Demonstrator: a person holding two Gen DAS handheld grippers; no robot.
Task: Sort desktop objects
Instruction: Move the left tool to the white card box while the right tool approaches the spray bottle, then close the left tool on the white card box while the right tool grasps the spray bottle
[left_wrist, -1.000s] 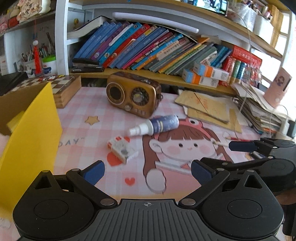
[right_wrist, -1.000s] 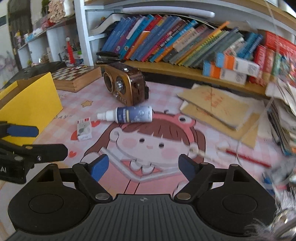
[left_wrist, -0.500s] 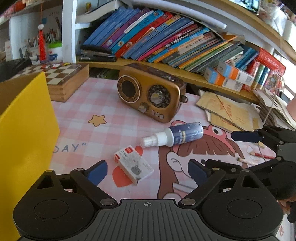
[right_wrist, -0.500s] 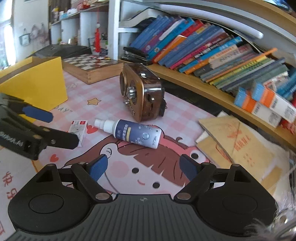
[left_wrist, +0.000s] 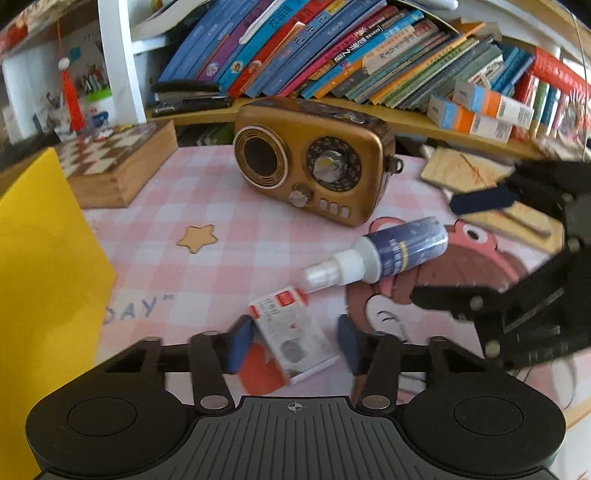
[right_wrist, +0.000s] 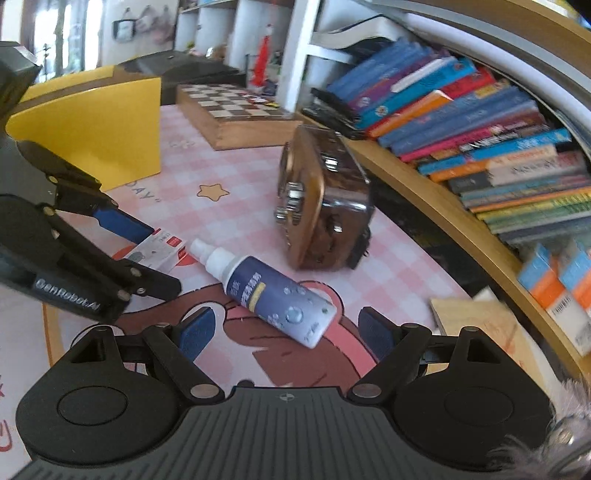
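Observation:
A small white box with a red end (left_wrist: 291, 338) lies flat on the pink mat between the blue pads of my left gripper (left_wrist: 293, 347); the jaws are partly closed around it, with small gaps on both sides. It also shows in the right wrist view (right_wrist: 159, 253). A blue spray bottle with a white nozzle (right_wrist: 269, 291) lies on its side just ahead of my open right gripper (right_wrist: 282, 334). The bottle shows in the left wrist view (left_wrist: 380, 256). A yellow box (left_wrist: 44, 273) stands at the left.
A brown retro radio (left_wrist: 314, 173) stands behind the bottle. A wooden chess box (left_wrist: 114, 162) sits at the back left. Loose brown paper sheets (left_wrist: 480, 184) lie at the right. A bookshelf (left_wrist: 332, 48) runs along the back of the desk.
Both grippers moved forward and down. The left jaws narrowed around the small white box. The right gripper came up close to the spray bottle, jaws still wide.

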